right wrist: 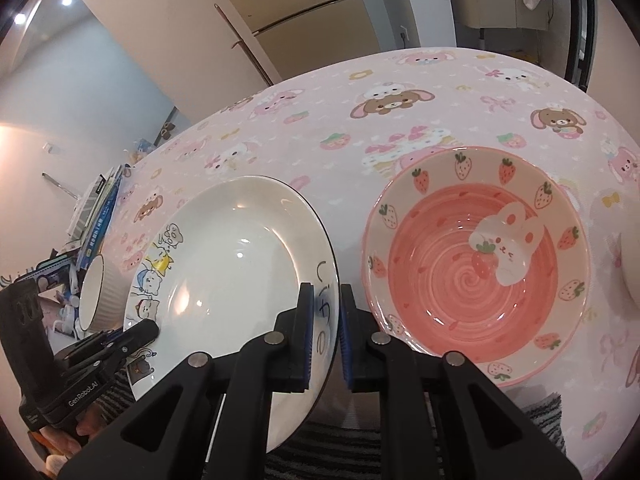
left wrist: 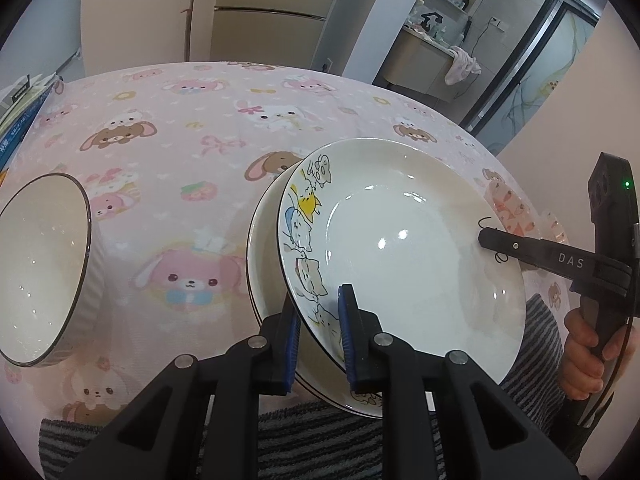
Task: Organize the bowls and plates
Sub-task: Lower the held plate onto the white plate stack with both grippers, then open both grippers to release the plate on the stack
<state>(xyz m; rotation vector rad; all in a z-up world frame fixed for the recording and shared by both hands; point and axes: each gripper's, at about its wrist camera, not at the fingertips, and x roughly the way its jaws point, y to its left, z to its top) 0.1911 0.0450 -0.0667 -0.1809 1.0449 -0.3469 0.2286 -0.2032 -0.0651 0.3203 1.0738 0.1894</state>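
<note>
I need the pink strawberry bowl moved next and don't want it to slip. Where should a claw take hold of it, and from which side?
Grip the strawberry bowl by its rim, one finger inside and one outside. It sits upright and open, and its wide flared wall leaves nothing else to pinch. The near edge, facing the right claw, looks easiest, probably from above. That claw straddles the cat plate's rim.

Your grippers (left wrist: 320, 332) (right wrist: 324, 328): black linkages, silver rivets, blue pads (left wrist: 345, 334); "DAS", "GenRobot.AI" lettering; green LED; bare hand (left wrist: 588, 354).
</note>
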